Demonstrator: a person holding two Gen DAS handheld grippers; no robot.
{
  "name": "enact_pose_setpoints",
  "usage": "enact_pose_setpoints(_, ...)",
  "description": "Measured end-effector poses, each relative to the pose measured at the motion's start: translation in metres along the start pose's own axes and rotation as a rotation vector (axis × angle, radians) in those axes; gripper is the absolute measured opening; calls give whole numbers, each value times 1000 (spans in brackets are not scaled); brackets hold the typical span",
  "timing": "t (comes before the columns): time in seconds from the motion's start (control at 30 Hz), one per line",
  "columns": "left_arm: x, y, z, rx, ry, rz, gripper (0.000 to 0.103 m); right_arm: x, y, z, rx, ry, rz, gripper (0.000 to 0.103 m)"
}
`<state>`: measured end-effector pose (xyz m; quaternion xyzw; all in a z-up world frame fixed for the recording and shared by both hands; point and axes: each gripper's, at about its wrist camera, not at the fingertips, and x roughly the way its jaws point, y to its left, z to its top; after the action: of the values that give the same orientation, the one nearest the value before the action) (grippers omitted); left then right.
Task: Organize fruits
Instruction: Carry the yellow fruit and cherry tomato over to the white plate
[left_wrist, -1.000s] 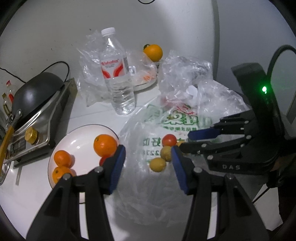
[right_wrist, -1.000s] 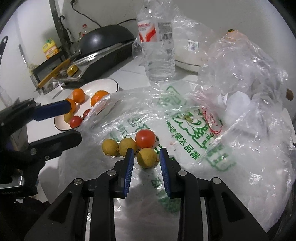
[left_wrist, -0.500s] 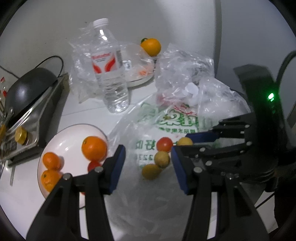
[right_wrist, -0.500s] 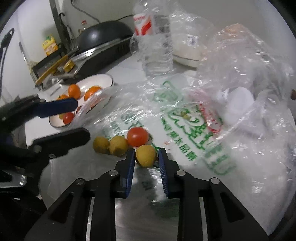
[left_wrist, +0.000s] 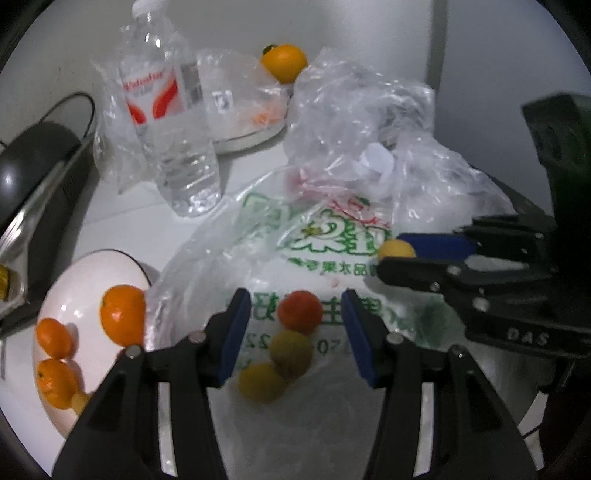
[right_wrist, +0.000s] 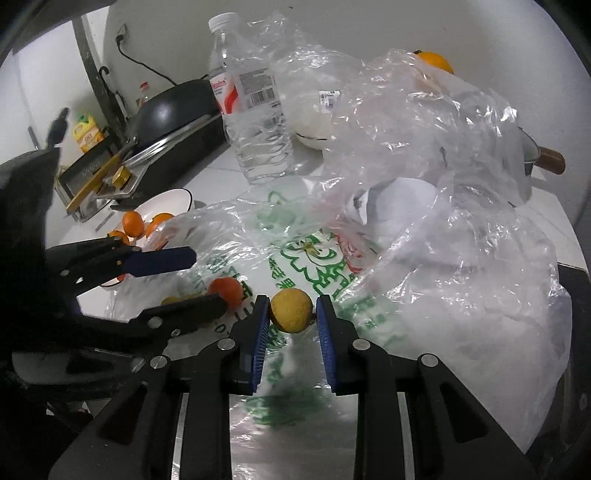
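Observation:
My right gripper (right_wrist: 291, 319) is shut on a small yellow fruit (right_wrist: 291, 310) and holds it above the printed plastic bag (right_wrist: 317, 266); the fruit also shows in the left wrist view (left_wrist: 397, 249). My left gripper (left_wrist: 295, 332) is open over the bag, its pads either side of a red tomato (left_wrist: 300, 311) and two yellow fruits (left_wrist: 290, 352). A white plate (left_wrist: 83, 273) at the left holds several oranges (left_wrist: 122, 319). The plate also shows in the right wrist view (right_wrist: 168, 201).
A water bottle (left_wrist: 173, 122) stands behind the bag. Crumpled clear bags (left_wrist: 369, 122) lie at the right. A covered dish (left_wrist: 243, 107) with an orange (left_wrist: 283, 62) behind it sits at the back. A black pan on a cooker (right_wrist: 173, 118) is at the left.
My right gripper has lifted the yellow fruit off the bag, away from the others. My left gripper has moved right, from beside the plate to over the tomato and two yellow fruits.

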<state>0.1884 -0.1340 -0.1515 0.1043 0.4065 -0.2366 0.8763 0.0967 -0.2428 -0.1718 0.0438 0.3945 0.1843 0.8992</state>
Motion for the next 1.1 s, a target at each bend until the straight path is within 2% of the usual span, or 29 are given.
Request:
enact_pose_setpoints(0.1,8,-3,0,13,23,-3,47,3,-3,0,9,0,11,28)
enact_pose_setpoints(0.13,10,-4,1,19,32,0,42,4,-2,0,8,1,12,28)
enact_pose_setpoints(0.2,14,-5,1,26,48,1,41,6,-2,1,7,-1,19,28)
enact_pose_setpoints(0.27,18,-6,1,34,61,1,30,7,-2,1,6,-3,20,28)
enact_pose_setpoints(0.3,20,-6,1,40,65,1,29,7,-2,2,6,-4,21,28)
enact_pose_setpoints(0.63,13,-6,2,32,36,-26,29,8,2,5,1,-9,4,28)
enact_pose_setpoints(1.1,-47,11,-7,8,-96,-25,29,-7,44,16,-64,-34,-19,28)
